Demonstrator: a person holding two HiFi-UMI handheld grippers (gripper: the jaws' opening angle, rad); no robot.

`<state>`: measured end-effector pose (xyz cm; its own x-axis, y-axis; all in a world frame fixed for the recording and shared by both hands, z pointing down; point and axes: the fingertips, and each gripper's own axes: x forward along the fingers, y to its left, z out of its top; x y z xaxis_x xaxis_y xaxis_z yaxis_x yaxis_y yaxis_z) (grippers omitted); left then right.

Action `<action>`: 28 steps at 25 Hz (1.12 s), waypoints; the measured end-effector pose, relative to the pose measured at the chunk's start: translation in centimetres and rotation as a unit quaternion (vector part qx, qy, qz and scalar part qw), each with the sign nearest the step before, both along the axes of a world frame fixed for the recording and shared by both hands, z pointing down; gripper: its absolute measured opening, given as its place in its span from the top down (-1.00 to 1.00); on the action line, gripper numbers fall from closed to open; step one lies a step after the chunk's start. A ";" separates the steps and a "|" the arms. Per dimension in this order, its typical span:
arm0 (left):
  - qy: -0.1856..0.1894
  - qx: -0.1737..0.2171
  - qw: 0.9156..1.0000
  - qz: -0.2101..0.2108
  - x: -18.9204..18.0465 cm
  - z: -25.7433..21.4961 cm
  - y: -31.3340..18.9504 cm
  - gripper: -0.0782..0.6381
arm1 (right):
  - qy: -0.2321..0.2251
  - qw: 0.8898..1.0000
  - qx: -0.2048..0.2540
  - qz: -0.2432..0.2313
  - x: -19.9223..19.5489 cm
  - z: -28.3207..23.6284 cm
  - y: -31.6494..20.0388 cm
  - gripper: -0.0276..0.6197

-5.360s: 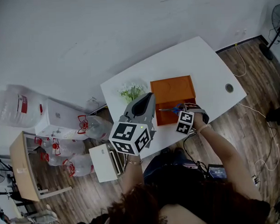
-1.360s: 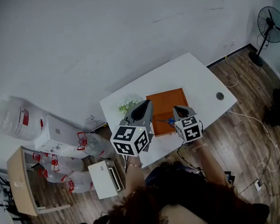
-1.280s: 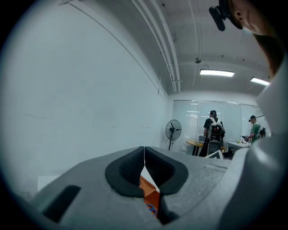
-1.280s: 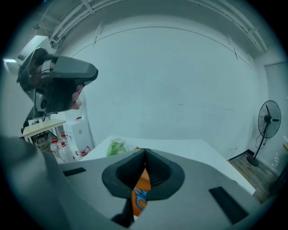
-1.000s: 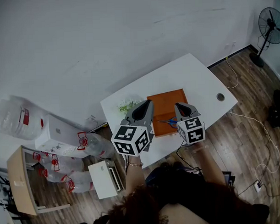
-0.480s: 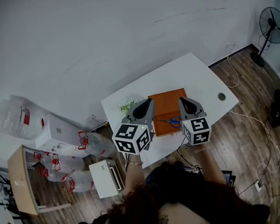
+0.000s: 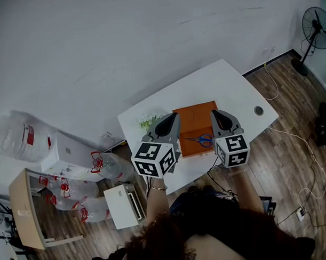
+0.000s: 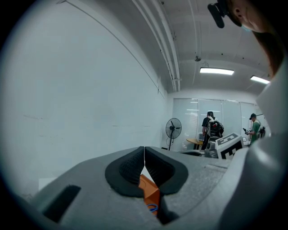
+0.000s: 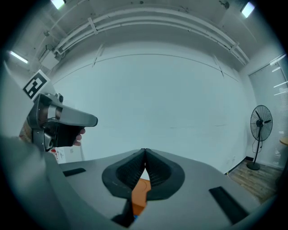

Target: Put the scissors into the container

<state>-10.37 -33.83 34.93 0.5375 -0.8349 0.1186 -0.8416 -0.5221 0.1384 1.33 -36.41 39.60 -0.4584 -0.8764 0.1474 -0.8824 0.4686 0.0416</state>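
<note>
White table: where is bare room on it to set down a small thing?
Widest bare patch: the table between the orange container and the round hole, up to the far edge. Crowded: the small plant at the left corner, and the left gripper and right gripper above the near side.

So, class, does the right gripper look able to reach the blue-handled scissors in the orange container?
Probably yes: the blue-handled scissors lie uncovered in the open orange container, and the right gripper hangs close by with nothing between. Its shut jaws would need to open first.
</note>
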 end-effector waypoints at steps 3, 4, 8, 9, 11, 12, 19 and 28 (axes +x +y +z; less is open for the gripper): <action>0.002 -0.002 1.000 -0.002 -0.1 0.2 -0.1 0.73 | 0.005 1.000 -0.001 -0.006 -0.3 -0.1 0.0 0.92; 0.002 -0.002 1.000 -0.002 -0.2 0.2 -0.2 0.73 | 0.008 1.000 -0.002 -0.007 -0.3 -0.1 0.0 0.92; 0.004 -0.001 1.000 -0.004 -0.4 0.1 -0.3 0.73 | 0.013 1.000 -0.004 -0.009 -0.5 0.0 0.0 0.92; 0.004 -0.001 1.000 -0.004 -0.4 0.1 -0.3 0.73 | 0.012 1.000 -0.005 -0.009 -0.5 0.0 0.0 0.92; 0.004 -0.001 1.000 -0.004 -0.4 0.1 -0.3 0.73 | 0.012 1.000 -0.005 -0.009 -0.5 0.0 0.0 0.92; 0.004 -0.001 1.000 -0.003 -0.3 0.1 -0.2 0.73 | 0.012 1.000 -0.005 -0.009 -0.5 0.0 0.0 0.92; 0.004 -0.003 1.000 -0.001 -0.1 0.4 -0.3 0.73 | 0.011 1.000 -0.005 -0.008 -0.4 0.2 0.0 0.92; 0.005 -0.003 1.000 0.001 0.1 0.4 0.2 0.73 | 0.015 1.000 -0.006 -0.008 -0.3 0.2 0.5 0.92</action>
<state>-10.26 -33.63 35.32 0.5404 -0.8330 0.1187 -0.8391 -0.5230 0.1497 1.05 -35.93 39.85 -0.4670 -0.8674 0.1719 -0.8737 0.4826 0.0617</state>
